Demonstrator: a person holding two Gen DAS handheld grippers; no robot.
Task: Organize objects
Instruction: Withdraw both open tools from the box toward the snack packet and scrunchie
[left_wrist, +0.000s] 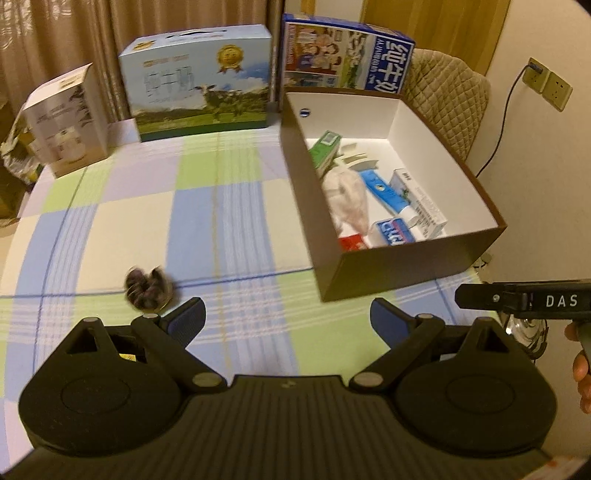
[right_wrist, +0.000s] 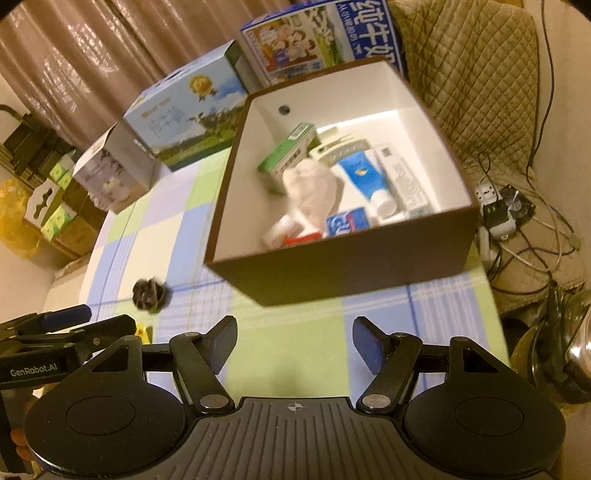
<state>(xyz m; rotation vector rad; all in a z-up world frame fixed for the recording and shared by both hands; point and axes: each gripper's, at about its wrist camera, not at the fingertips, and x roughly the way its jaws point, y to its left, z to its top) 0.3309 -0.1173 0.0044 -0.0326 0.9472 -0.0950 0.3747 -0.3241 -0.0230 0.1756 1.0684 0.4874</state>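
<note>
A brown box (left_wrist: 406, 267) with a white inside stands on the checked tablecloth (left_wrist: 221, 206) and holds a green carton (left_wrist: 323, 147), a blue tube (left_wrist: 382, 190), a white pouch (left_wrist: 347, 199) and other small packs. The same box (right_wrist: 343, 269) fills the middle of the right wrist view. A dark fuzzy hair tie (left_wrist: 147, 288) lies on the cloth, just ahead and left of my left gripper (left_wrist: 287, 317), which is open and empty. My right gripper (right_wrist: 294, 343) is open and empty too, in front of the box; the hair tie (right_wrist: 150, 293) lies to its left.
Along the far table edge stand a blue milk carton with a cow (left_wrist: 201, 81), a blue printed carton (left_wrist: 347, 55) and a white box (left_wrist: 64, 122). A quilted chair (left_wrist: 447, 99) is behind the brown box. Cables and a power strip (right_wrist: 496, 214) lie on the floor at right.
</note>
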